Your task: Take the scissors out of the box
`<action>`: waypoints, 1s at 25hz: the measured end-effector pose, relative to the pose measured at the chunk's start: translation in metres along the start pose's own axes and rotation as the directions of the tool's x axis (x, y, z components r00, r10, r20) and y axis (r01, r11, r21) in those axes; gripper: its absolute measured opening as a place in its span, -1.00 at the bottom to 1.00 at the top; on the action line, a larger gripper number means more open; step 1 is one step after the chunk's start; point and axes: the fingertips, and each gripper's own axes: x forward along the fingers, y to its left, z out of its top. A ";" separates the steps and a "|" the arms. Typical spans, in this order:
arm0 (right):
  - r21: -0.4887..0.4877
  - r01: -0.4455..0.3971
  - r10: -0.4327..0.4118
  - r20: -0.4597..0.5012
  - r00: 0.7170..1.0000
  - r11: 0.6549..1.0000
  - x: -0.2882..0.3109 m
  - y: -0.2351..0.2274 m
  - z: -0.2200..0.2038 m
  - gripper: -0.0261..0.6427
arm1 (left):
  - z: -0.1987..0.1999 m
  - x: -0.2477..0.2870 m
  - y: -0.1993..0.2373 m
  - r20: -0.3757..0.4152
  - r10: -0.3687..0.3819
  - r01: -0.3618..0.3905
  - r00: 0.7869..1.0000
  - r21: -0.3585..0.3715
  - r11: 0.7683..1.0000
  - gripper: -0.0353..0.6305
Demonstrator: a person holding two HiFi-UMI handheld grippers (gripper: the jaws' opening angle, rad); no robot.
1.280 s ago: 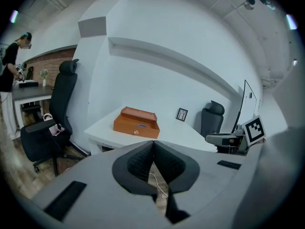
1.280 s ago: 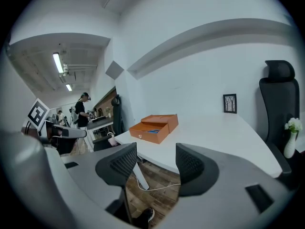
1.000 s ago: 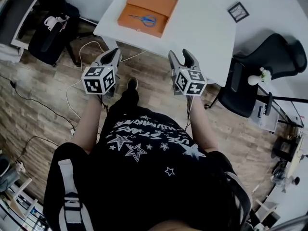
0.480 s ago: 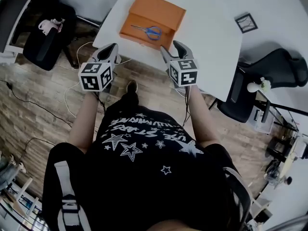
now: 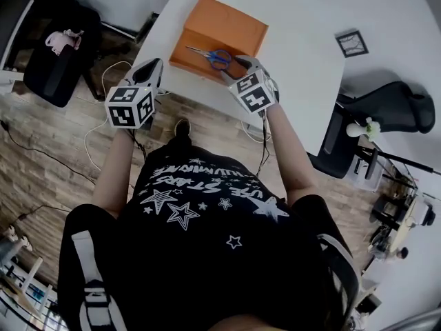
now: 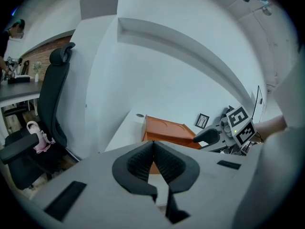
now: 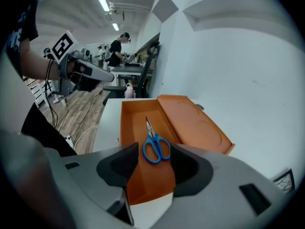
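The left tongs (image 5: 152,69) are held together, empty, at the edge of the white surface (image 5: 303,67). The scissors (image 5: 212,55) are seen lying flat in the open orange box (image 5: 234,21) — blue handles toward the right tongs (image 5: 243,69), which are spread apart above the box's near end.

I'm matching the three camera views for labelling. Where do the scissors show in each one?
Head view: scissors top centre, inside the orange box.
Left gripper view: not visible; only the box's outer side shows.
Right gripper view: centre, lying in the box.
Shared landmark: the orange box.
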 end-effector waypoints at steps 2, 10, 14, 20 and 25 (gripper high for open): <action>-0.050 -0.036 0.033 -0.060 0.998 0.998 0.011 0.003 -0.003 -0.23 | 0.001 0.006 0.007 -0.001 -0.002 0.002 1.000 -0.008 1.000 -0.84; -0.100 -0.099 0.081 -0.172 0.982 0.990 0.056 -0.003 0.001 -0.23 | 0.005 0.029 0.037 -0.008 -0.007 0.007 1.000 -0.041 0.999 -0.84; -0.124 -0.092 0.061 -0.237 0.970 0.988 0.070 -0.007 -0.003 -0.24 | 0.004 0.038 0.049 -0.012 -0.005 0.004 1.000 -0.061 0.998 -0.84; -0.198 -0.082 0.013 -0.328 0.945 0.977 0.087 -0.012 -0.005 -0.30 | 0.005 0.052 0.065 -0.024 -0.002 0.000 1.000 -0.078 0.997 -0.84; -0.216 -0.128 0.035 -0.387 0.922 0.968 0.095 -0.013 -0.008 -0.46 | 0.007 0.066 0.066 -0.028 -0.008 0.006 1.000 -0.083 0.997 -0.84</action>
